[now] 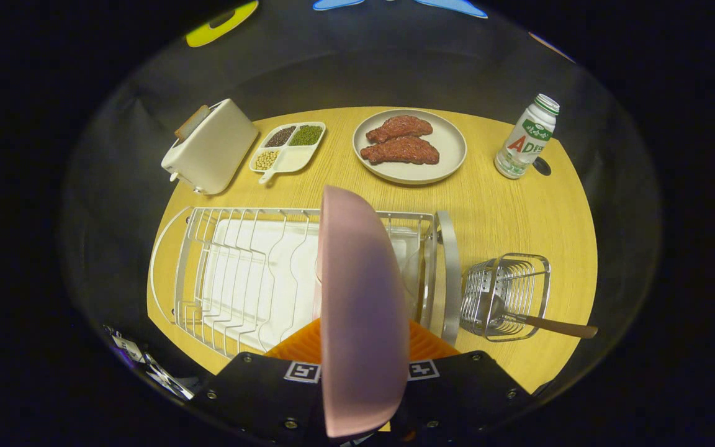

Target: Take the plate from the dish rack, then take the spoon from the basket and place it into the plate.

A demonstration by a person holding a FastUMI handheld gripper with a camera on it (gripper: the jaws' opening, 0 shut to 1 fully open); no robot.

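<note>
A pink plate point(360, 310) stands on edge between my two fingers, and the gripper point(362, 363) is shut on it. The plate is held above the white wire dish rack point(233, 273), over its right half. To the right of the rack stands a small wire basket point(506, 295). A spoon point(547, 323) rests in the basket with its brown handle sticking out to the right. The plate hides part of the rack behind it.
Beyond the rack, on the round wooden table point(506, 211), stand a white toaster point(211, 146), a divided dish of beans point(288, 148), a beige plate with two pieces of meat point(410, 146) and a small drink bottle point(526, 138).
</note>
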